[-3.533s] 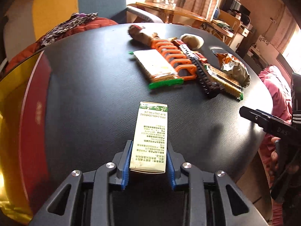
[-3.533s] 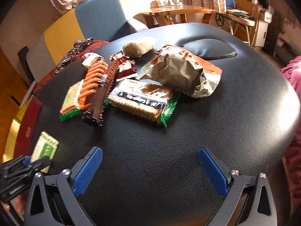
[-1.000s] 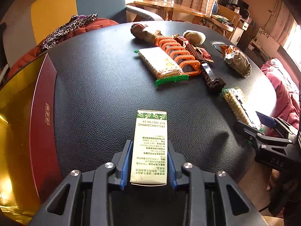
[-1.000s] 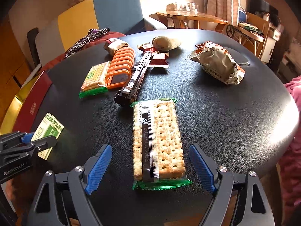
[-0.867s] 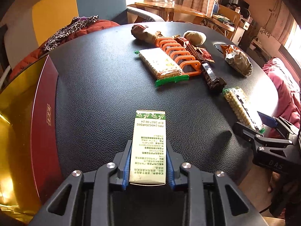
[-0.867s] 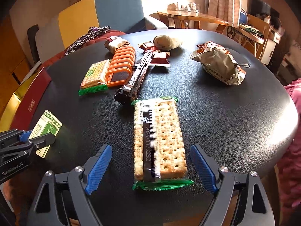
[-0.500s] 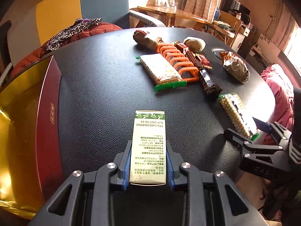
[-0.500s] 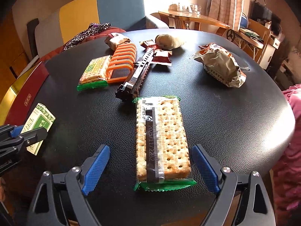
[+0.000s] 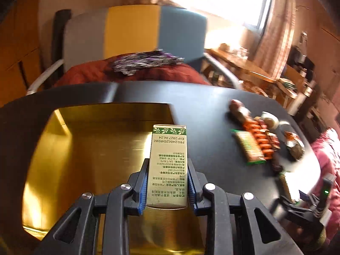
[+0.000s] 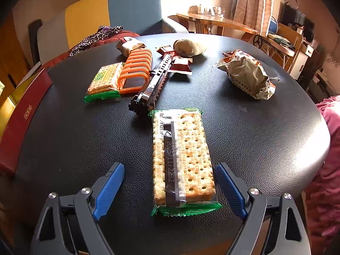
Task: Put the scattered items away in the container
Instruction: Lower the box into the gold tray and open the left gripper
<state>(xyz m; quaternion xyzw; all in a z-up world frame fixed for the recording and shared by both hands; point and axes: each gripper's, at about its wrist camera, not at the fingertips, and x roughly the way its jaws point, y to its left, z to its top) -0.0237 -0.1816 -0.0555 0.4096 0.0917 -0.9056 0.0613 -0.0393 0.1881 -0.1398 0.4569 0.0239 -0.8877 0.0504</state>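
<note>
My left gripper (image 9: 167, 182) is shut on a small green-and-white printed box (image 9: 168, 161) and holds it over the open gold-lined container (image 9: 89, 144). My right gripper (image 10: 170, 187) is open, its blue fingers on either side of a green-edged cracker pack (image 10: 182, 155) lying on the black table (image 10: 265, 140). The pads stand clear of the pack. The container's red wall (image 10: 19, 121) shows at the left of the right wrist view. The right gripper also shows at the lower right of the left wrist view (image 9: 306, 210).
Farther back on the table lie a second cracker pack (image 10: 106, 78), an orange rack (image 10: 136, 70), a dark brick-built bar (image 10: 155, 85), small red sachets (image 10: 180, 63), a beige pouch (image 10: 189, 46), a wrapped roll (image 10: 129, 44) and a crumpled snack bag (image 10: 248, 74). A chair (image 10: 127, 10) stands behind.
My left gripper has swung left with the box, from above the table to above the gold container. The right gripper has stayed open around the cracker pack, edging slightly closer.
</note>
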